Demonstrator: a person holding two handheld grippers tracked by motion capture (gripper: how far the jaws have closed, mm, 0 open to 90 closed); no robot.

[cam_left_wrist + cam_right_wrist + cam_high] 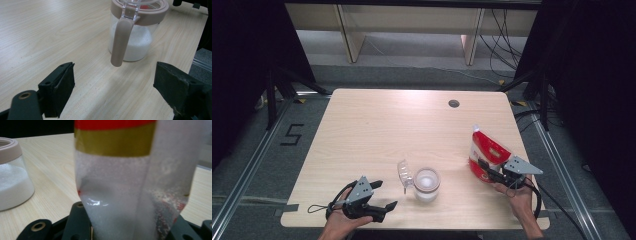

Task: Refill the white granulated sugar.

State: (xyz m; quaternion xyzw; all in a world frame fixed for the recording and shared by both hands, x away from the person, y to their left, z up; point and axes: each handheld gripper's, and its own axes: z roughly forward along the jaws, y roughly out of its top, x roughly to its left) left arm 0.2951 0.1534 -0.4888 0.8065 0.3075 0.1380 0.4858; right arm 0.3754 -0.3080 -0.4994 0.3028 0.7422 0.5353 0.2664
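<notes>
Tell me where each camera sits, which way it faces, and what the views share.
High view: above the near table edge, looking forward and down; both hands, left gripper and right gripper show.
Left gripper view: along its open jaws toward the jar.
Right gripper view: close on the pouch between its jaws; whether they press it is unclear.
Shared: the jar appears in all three.

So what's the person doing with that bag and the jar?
A person holds a two-jaw gripper in each hand at a wooden table. The right gripper is at the foot of a red and white bag of white grains, which stands between its jaws. In the middle of the table is a clear jar with white grains inside and its lid flipped open. The left gripper waits beside the jar with its jaws wide apart, holding nothing.
</notes>
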